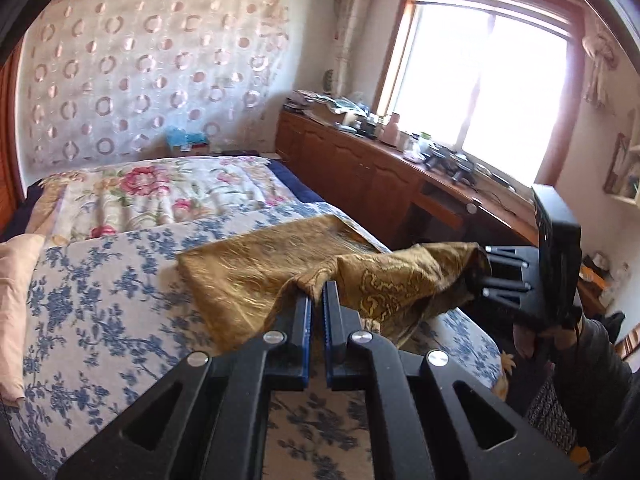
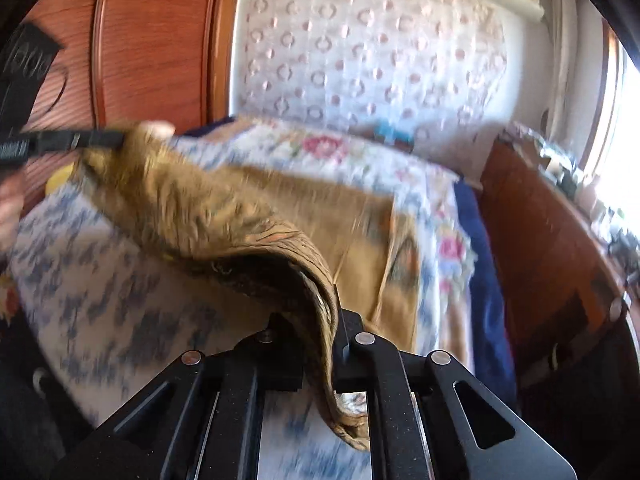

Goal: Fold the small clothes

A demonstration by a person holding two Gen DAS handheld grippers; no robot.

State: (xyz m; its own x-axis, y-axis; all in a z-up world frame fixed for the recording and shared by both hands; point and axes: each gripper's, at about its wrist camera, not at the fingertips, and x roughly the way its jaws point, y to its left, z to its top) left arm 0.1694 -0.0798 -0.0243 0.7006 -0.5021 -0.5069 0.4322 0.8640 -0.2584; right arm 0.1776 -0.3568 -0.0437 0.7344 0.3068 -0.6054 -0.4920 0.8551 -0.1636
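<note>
Gold patterned cloth (image 1: 256, 276) half on bed (image 1: 100, 320), near edge lifted. Left tongs (image 1: 318, 292) and right tongs (image 2: 334, 320) both clamped on hem. Soft, light, drapey, likely slippery; grip corners.

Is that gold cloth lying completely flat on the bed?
No, the near edge of the gold cloth is lifted off the bed, pinched in the left tongs and the right tongs.

Bed (image 1: 100, 300) under blue-flowered cover, gold patterned cloth (image 1: 256, 276) partly on it.

Cloth (image 1: 256, 272) lies on bed (image 1: 100, 320), cabinet (image 1: 360, 168) right.
</note>
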